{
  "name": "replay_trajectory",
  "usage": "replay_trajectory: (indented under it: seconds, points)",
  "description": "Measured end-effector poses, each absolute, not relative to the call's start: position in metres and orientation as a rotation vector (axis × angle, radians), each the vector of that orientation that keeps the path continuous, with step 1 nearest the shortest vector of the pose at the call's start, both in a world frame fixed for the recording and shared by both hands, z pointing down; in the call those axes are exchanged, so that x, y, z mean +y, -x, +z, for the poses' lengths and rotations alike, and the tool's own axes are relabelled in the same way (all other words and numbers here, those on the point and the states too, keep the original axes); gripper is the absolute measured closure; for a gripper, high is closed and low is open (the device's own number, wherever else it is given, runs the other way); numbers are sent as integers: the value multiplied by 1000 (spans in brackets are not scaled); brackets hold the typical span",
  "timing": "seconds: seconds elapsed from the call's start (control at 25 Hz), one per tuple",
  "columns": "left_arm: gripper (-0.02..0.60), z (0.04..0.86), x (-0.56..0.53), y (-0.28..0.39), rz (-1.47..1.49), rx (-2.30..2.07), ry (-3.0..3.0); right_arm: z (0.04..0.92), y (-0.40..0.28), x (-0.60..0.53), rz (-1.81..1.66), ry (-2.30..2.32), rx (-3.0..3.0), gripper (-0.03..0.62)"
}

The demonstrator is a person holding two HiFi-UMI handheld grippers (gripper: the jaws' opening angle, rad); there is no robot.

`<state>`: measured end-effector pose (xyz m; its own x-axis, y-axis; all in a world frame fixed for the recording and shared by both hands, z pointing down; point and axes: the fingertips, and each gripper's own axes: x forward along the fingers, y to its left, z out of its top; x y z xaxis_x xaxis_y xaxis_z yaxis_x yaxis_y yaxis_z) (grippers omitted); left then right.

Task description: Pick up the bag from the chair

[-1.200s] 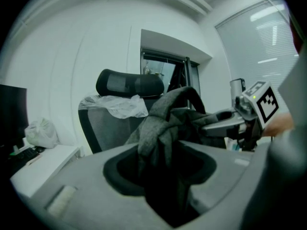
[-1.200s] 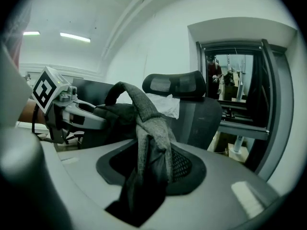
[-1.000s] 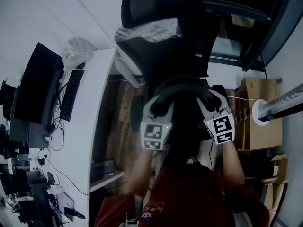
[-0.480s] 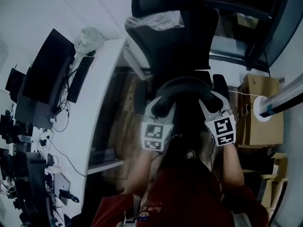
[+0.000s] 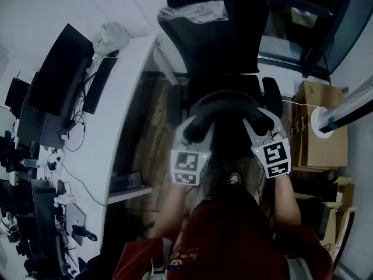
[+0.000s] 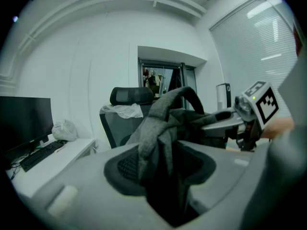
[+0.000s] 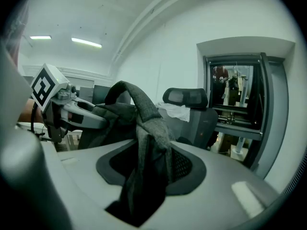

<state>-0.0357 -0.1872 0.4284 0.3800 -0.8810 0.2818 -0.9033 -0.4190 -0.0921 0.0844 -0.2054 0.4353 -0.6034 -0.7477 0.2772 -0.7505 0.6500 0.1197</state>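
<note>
**A:** Well, the bag [image 5: 224,100] is up in the air, slung between the two tools. Its dark loop handle arches across the middle and grey cloth is bunched at either end.

**B:** Who's got what?

**A:** The left gripper [image 5: 195,130], at the bag's eight o'clock, has its jaws partly closed with a thick fold of grey fabric wedged between them. The right gripper [image 5: 258,123], at four o'clock, mirrors it, jaws narrowed on another twist of the same cloth. Neither is empty and neither is wide.

**B:** And the chair?

**A:** The chair [image 5: 213,45] sits at the bag's twelve o'clock. From each gripper's own view it stands well behind the load. Crinkled plastic [image 5: 195,11] is draped over the top of its backrest. As far as I can judge, nothing of the bag rests on it.

**B:** So the pick-up's done?

**A:** I'd call this the carry-off stage. The lift looks made, with the weight hanging from both grips. The next move needs both hands to travel together at the same pace and height. Otherwise the cloth could slide out of one pair of jaws, or the loop could go slack and swing.

**B:** Anything to bump into?

**A:** There's a desk [image 5: 125,109] with a monitor [image 5: 55,77] and keyboard [image 5: 96,86] round at nine to ten o'clock, and cardboard boxes [image 5: 317,136] at three. All of it is well apart from the bag.
</note>
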Motion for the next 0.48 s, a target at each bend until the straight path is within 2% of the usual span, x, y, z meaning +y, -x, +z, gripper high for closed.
replay_trajectory:
  seconds: [0.48]
  points:
    - [408, 418, -114, 83, 406, -1625, -2579, 425, -36, -131, -36, -1238, -2533, 437]
